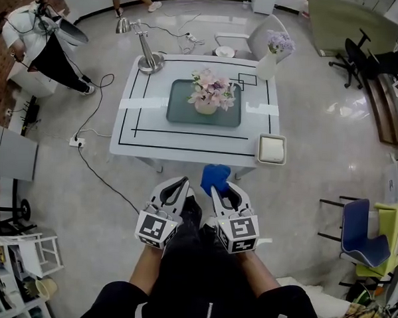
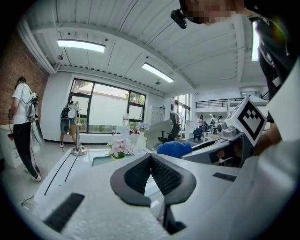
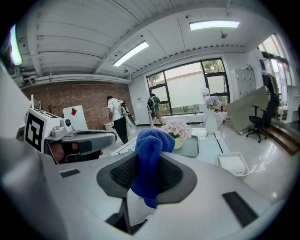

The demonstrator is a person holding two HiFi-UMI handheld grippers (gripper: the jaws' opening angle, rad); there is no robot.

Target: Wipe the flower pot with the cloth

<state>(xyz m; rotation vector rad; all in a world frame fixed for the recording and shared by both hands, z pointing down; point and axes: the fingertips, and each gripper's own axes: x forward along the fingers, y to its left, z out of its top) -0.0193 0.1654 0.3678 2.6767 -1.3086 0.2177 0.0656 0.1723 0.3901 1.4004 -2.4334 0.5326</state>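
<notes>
One round, pale flower pot (image 1: 205, 109) of pink blossoms stands on a rectangular grey-green tray (image 1: 178, 114) at the middle of a white, black-lined surface (image 1: 186, 141). Blue terry cloth (image 3: 149, 143), bunched, is clamped between the right gripper's (image 3: 149, 161) ribbed jaws, well short of the pot. Left gripper (image 2: 151, 158): jaws pressed together, empty.

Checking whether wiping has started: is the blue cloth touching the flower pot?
Apart. Head view: the blue cloth in the right gripper is short of the table; the flower pot stands mid-table.
</notes>
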